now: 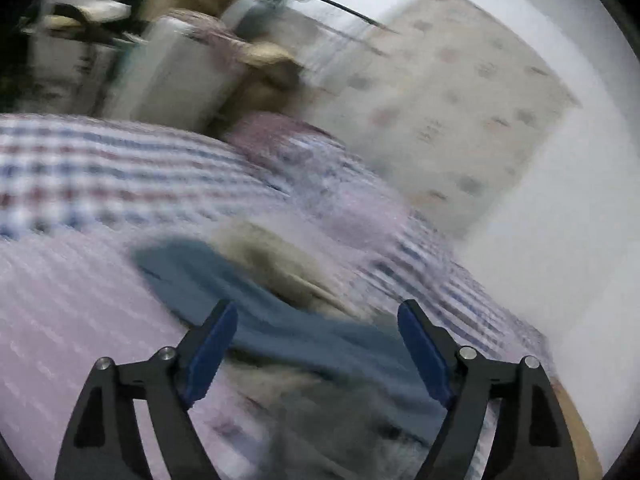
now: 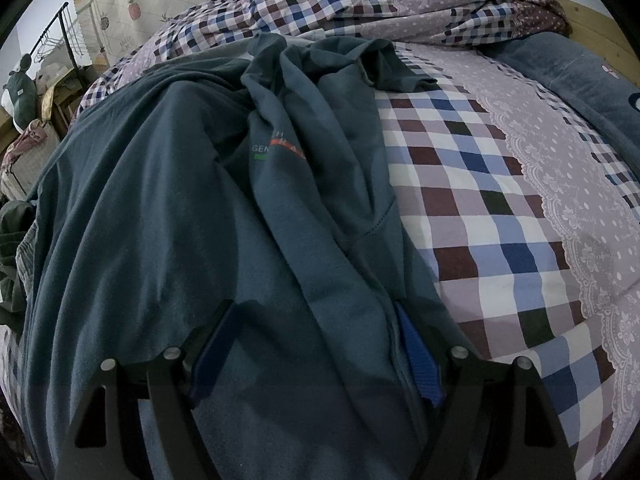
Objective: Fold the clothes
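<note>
The teal garment [image 2: 224, 208] lies rumpled across the checked bedspread [image 2: 480, 208] on the bed, its cloth bunched between the spread fingers of the right claw [image 2: 316, 344] — the left claw [image 1: 316, 344] (view badly blurred) likewise gapes wide, holding nothing.

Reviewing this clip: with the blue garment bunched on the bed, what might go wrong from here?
1. The right gripper stands open around thick bunched folds of the blue garment; closing here may pinch several layers rather than one edge.
2. The left wrist view is heavily motion-blurred, with the left gripper open and empty, so its aim may be off.
3. The fingers might also catch the checked bedcover under the garment.
</note>
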A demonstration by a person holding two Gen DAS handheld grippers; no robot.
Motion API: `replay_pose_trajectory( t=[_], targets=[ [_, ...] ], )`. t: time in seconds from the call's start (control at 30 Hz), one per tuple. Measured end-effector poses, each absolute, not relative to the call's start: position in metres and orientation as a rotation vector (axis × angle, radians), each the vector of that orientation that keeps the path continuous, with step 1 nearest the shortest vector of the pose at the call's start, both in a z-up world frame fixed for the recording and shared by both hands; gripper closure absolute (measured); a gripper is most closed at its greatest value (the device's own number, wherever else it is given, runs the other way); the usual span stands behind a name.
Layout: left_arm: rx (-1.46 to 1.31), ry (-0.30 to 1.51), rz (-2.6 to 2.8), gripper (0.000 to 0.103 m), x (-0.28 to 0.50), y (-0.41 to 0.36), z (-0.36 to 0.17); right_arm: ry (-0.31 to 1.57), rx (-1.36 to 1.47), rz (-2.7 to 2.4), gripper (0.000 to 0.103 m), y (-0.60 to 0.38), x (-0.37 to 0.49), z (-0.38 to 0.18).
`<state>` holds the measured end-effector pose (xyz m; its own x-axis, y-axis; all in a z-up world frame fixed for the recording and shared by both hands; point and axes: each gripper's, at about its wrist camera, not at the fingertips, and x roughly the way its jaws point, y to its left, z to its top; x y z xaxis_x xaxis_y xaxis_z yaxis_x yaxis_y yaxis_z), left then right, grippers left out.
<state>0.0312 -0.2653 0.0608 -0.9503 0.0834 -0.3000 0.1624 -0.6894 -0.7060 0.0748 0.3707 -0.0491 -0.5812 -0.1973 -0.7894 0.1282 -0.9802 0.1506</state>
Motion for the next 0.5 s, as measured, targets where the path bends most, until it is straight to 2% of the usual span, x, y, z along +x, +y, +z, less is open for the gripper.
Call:
replay_pose_trajectory(
  t=[0.13, 0.27, 0.4, 0.5],
  targets=[
    [0.670, 1.235, -3.046, 0.014, 0.007, -0.178, 0.050, -0.163, 1.321, -2.634, 0.021, 0.374, 0.073, -0.047],
    [0.885, 1.071, -3.243, 0.014, -0.009, -0.103, 0.026, -0.288, 1.284, -2.616, 0.021, 0.387, 0.074, -0.040],
    [1.071, 0.905, -3.284, 0.014, -0.025, -0.067, 0.003, -0.459, 1.202, -2.622, 0.021, 0.412, 0.079, -0.024],
    [1.079, 0.894, -3.291, 0.014, -0.026, -0.061, 0.003, -0.535, 1.140, -2.652, 0.021, 0.435, 0.077, -0.009]
  ],
)
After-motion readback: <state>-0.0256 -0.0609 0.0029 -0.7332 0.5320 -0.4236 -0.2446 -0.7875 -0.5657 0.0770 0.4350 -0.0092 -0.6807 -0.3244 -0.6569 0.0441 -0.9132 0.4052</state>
